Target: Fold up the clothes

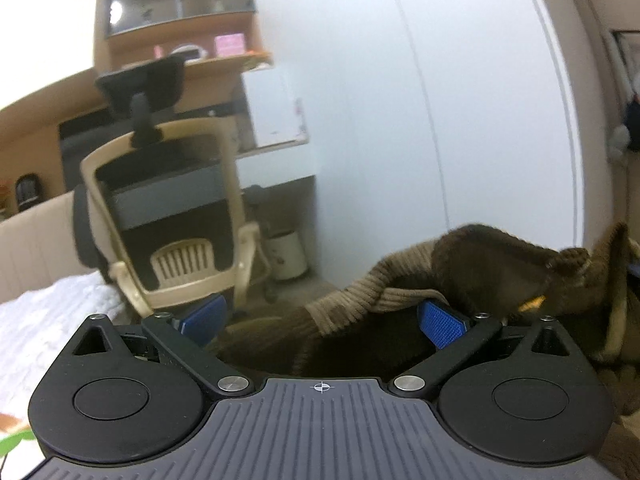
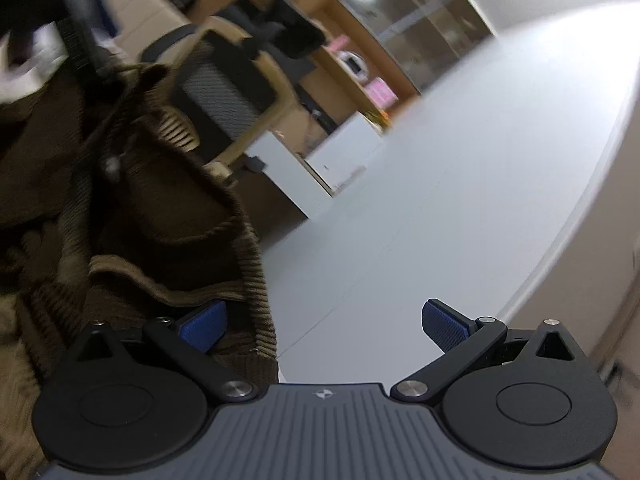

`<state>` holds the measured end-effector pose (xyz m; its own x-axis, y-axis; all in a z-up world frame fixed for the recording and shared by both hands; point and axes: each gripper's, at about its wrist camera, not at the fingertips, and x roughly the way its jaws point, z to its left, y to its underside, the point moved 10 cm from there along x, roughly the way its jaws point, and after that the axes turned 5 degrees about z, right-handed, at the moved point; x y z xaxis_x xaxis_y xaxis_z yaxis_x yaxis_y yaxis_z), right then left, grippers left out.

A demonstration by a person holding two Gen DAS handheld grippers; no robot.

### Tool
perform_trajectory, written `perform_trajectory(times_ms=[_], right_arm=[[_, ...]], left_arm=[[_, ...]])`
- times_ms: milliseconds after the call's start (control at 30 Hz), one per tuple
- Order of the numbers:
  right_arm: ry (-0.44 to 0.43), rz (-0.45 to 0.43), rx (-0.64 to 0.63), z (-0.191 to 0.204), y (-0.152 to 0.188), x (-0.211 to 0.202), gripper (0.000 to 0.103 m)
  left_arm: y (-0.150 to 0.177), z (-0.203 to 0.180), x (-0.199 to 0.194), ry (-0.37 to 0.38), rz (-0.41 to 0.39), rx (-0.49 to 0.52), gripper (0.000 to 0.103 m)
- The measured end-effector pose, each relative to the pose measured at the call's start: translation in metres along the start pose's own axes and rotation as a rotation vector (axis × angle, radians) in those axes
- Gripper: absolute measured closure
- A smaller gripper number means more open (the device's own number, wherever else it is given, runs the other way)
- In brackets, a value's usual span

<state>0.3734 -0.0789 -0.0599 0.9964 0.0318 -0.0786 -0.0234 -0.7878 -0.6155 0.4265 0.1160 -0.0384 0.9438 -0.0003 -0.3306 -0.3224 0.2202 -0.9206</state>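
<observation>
Between the two grippers hangs a brown knit sweater [image 1: 500, 272], bunched and rumpled, with lighter ribbed bands running through it. Seen from the left wrist, the sweater lies to the right of and ahead of the left gripper [image 1: 322, 322]; a ribbed band [image 1: 360, 292] crosses the gap between the spread fingers, and cloth sits against the right blue pad [image 1: 440, 326], while the left pad [image 1: 204, 318] is bare. Nothing is pinched there.

From the right wrist the sweater [image 2: 132, 208] lies to the left of the right gripper [image 2: 324, 326]. Its fingers are also spread wide; a ribbed hem [image 2: 260, 280] drops past the left pad [image 2: 202, 326], and the right pad [image 2: 444, 326] stands in open air against a grey wall [image 2: 440, 160].

So the garment lies on the inner side of both grippers, each touching it only with its inner finger. Neither looks clearly nearer. Its long axis cannot be read from this heap. An office chair [image 1: 168, 208] and a white bed cover [image 1: 52, 312] show behind; whether the sweater rests on anything is hidden.
</observation>
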Motion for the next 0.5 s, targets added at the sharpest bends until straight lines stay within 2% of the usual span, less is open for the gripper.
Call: perform_trajectory(times_ms=[200,433,500], right_arm=[[0.027,-0.11,-0.364,0.035,-0.014,-0.009,0.0],[0.384,-0.298,-0.42,0.026,-0.053,-0.01,0.0],[0.488,-0.352,-0.433,0.024,-0.064,-0.012,0.0]], left_arm=[[-0.001,0.009,-0.012,-0.019,-0.022,-0.028,0.0],[-0.007,0.018,-0.013,-0.015,-0.051,-0.051,0.0],[-0.013,0.023,-0.018,-0.036,-0.076,-0.047,0.0]])
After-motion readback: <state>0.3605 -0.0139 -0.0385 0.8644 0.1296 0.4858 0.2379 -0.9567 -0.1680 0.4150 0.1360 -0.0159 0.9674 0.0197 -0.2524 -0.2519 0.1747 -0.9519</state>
